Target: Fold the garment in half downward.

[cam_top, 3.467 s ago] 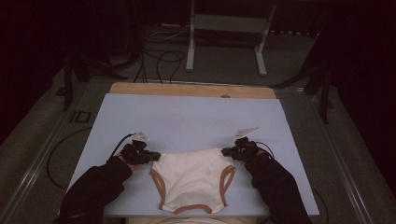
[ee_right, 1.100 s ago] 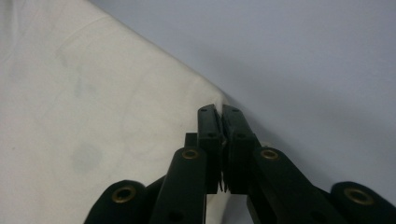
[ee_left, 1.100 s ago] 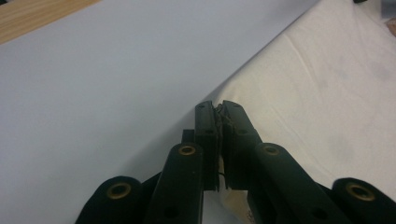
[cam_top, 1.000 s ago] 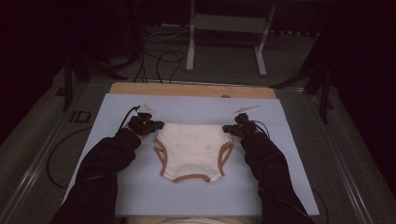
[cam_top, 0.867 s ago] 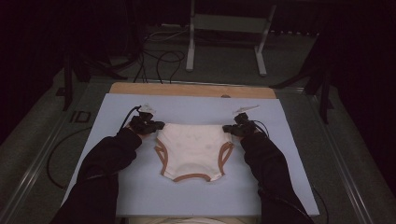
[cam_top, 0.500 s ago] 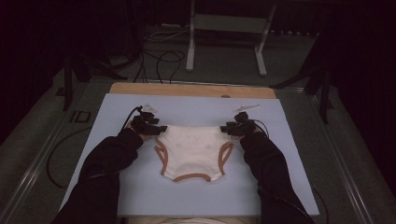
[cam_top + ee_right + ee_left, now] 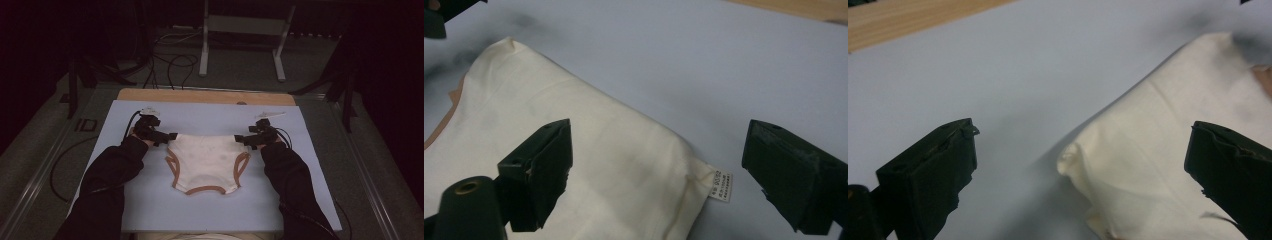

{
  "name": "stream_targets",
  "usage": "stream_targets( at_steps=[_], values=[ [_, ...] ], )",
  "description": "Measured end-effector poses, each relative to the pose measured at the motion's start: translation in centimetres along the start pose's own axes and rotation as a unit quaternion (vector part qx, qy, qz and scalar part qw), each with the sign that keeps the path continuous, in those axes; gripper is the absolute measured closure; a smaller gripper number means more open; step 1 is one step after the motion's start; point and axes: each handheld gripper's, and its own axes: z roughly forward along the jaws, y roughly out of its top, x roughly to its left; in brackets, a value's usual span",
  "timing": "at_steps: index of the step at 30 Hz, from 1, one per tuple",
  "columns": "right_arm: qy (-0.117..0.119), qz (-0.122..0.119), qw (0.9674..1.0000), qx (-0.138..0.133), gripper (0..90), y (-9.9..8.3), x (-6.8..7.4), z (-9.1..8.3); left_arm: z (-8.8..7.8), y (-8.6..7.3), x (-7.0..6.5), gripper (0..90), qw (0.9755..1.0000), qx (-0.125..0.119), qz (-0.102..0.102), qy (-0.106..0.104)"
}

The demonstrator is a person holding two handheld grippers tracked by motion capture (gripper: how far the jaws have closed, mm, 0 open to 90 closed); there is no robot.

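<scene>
Now that my fingers have just been spreading at both ends of the waistband, the briefs (image 7: 206,162) lie flat in the middle of the blue surface (image 7: 210,120), waistband far, leg openings near. My left gripper (image 7: 167,137) sits at the far-left corner with its fingers (image 7: 930,172) wide apart and nothing pinched; the cloth corner lies loose between them, a small pucker standing up. My right gripper (image 7: 241,139) is at the far-right corner, its fingers (image 7: 539,165) equally wide, over the cloth near the little label (image 7: 720,186) without pressing it.

I judge the step in hand to be letting go cleanly after laying the garment out. To do it well I should lift both hands straight up and clear, so no fingertip snags the hem and drags a corner. That left pucker could be smoothed before any fold, or the crease may come out crooked.
</scene>
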Motion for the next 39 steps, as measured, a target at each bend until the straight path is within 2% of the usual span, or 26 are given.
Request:
stream_targets(
  at_steps=[4, 7, 10, 14, 17, 20, 22, 24, 27, 30, 34, 39],
  values=[
    [0.002, -0.011, 0.9999, -0.010, 12.1, 0.2, 0.8, -0.8, -1.3, 0.1, -0.3, 1.2, 0.9999, -0.012, 0.001, -0.011],
    [0.006, -0.019, 0.9997, -0.016, 12.1, 0.3, 1.4, -1.5, -2.0, -0.1, -0.8, 1.1, 0.9997, -0.012, 0.011, -0.016],
    [0.010, -0.022, 0.9995, -0.018, 12.1, 0.3, 1.9, -1.9, -2.7, -0.7, -1.5, 1.2, 0.9992, -0.021, 0.015, -0.030],
    [0.010, -0.040, 0.9991, -0.015, 12.2, 0.3, 2.5, -2.2, -3.6, -1.4, -2.5, 0.8, 0.9980, -0.034, 0.027, -0.046],
    [0.016, -0.040, 0.9989, -0.016, 12.2, 0.1, 2.8, -2.2, -4.0, -2.0, -3.0, 0.8, 0.9972, -0.042, 0.030, -0.054],
    [0.017, -0.045, 0.9988, -0.010, 12.2, -0.1, 3.1, -2.1, -4.4, -2.6, -3.6, 0.8, 0.9968, -0.042, 0.045, -0.052],
    [0.017, -0.046, 0.9987, -0.011, 12.2, -0.2, 3.2, -2.1, -4.6, -2.7, -3.8, 0.7, 0.9966, -0.044, 0.046, -0.052],
    [0.017, -0.045, 0.9988, -0.012, 12.3, -0.3, 3.5, -2.1, -5.2, -3.6, -4.1, 0.8, 0.9959, -0.052, 0.050, -0.055],
    [0.020, -0.045, 0.9987, -0.014, 12.3, -0.4, 3.6, -2.1, -5.4, -4.0, -4.3, 0.7, 0.9958, -0.055, 0.050, -0.054],
    [0.021, -0.046, 0.9986, -0.012, 12.6, -0.6, 3.8, -2.1, -5.9, -5.1, -4.6, 0.7, 0.9952, -0.062, 0.055, -0.052],
    [0.020, -0.049, 0.9986, -0.009, 12.7, -0.8, 4.0, -2.2, -6.2, -5.9, -4.8, 0.8, 0.9945, -0.068, 0.052, -0.060],
    [0.022, -0.057, 0.9981, -0.013, 12.6, -0.7, 4.4, -2.5, -6.6, -6.2, -5.9, 0.8, 0.9923, -0.074, 0.073, -0.069]
  ],
)
